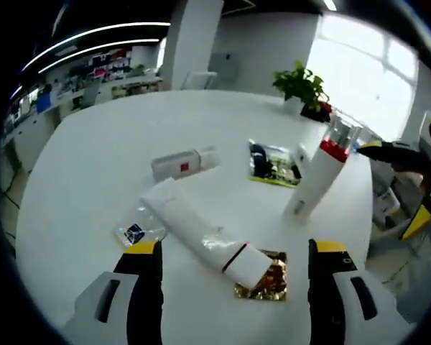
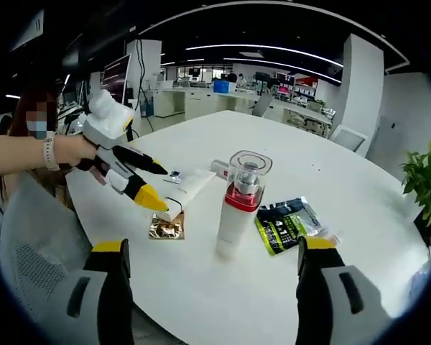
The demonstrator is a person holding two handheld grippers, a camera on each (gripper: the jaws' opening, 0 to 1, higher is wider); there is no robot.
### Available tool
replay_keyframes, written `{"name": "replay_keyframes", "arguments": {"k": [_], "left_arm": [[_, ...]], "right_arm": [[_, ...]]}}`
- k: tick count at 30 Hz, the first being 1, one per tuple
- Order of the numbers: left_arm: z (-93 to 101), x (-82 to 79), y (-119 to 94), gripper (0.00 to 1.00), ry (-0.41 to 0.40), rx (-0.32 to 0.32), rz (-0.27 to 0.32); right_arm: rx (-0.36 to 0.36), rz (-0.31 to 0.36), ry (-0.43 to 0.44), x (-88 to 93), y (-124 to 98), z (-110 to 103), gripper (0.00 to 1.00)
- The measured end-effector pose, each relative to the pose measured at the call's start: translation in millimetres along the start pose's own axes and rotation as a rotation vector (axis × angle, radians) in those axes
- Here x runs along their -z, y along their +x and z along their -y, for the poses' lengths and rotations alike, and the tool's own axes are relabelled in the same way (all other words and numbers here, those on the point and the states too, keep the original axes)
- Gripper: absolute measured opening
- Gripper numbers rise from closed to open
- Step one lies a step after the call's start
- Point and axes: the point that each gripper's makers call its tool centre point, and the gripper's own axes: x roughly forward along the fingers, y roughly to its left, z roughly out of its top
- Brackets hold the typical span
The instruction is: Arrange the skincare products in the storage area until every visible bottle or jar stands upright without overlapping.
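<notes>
Claws both hang released over the white desk [image 1: 86,165], holding nothing. Left claw [image 1: 233,269] has jaws spread wide around a white tube [image 1: 201,233] lying flat, its cap end on a gold foil sachet [image 1: 267,284]. Right claw [image 2: 212,262] gapes toward the upright white bottle [image 2: 237,208] with red collar and clear cap, mid-desk. Beside it lies a dark-green packet [image 2: 287,224]; a small boxed product [image 1: 183,164] lies flat behind the tube.
</notes>
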Motion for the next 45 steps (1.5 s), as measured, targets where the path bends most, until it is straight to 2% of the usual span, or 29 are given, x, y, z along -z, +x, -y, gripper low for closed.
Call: {"name": "replay_keyframes", "arguments": {"k": [4,7,11,13,15,17,21,28,31,34,39,45], "left_arm": [[-7.2,1.1,13,0.80,-0.013,-0.024,-0.026],[-13.3,1.7,22,0.85,-0.027,-0.055,-0.034],[-11.5,3.0,31,0.75,-0.056,-0.042,-0.056],[-12.1,4.1,36,0.76,-0.052,-0.049,-0.063],[-17.9,8.0,40,0.77,-0.057,-0.083,-0.085],[-20.6,4.0,42,0.75,-0.045,-0.103,-0.065],[-21.4,2.3,48,0.66,-0.061,-0.108,-0.070],[-27.8,-3.6,52,0.63,0.005,-0.158,-0.091],[-30.7,-2.2,54,0.59,0.071,-0.179,-0.118],[-31.0,-2.8,56,0.57,0.105,-0.185,-0.131],[-33.9,-4.3,58,0.56,0.107,-0.178,-0.147],[-40.4,-3.1,56,0.40,0.112,-0.177,-0.153]], "right_arm": [[-0.002,-0.003,0.002,0.7,-1,1,0.90],[0.005,-0.001,0.025,0.9,-1,4,0.87],[-0.011,-0.004,0.032,2.5,-2,2,0.81],[-0.020,-0.009,0.030,3.9,-2,0,0.79],[-0.028,-0.015,0.027,5.3,-2,-2,0.75],[-0.038,-0.014,0.038,5.9,-1,-3,0.72],[-0.037,-0.019,0.033,6.5,-1,-2,0.70],[-0.047,-0.036,0.046,10.8,0,-3,0.67],[-0.050,-0.038,0.053,11.6,0,-3,0.66],[-0.055,-0.036,0.059,11.1,1,-5,0.65],[-0.063,-0.039,0.055,10.3,1,-7,0.64],[-0.076,-0.034,0.060,7.8,2,-11,0.63]]}}
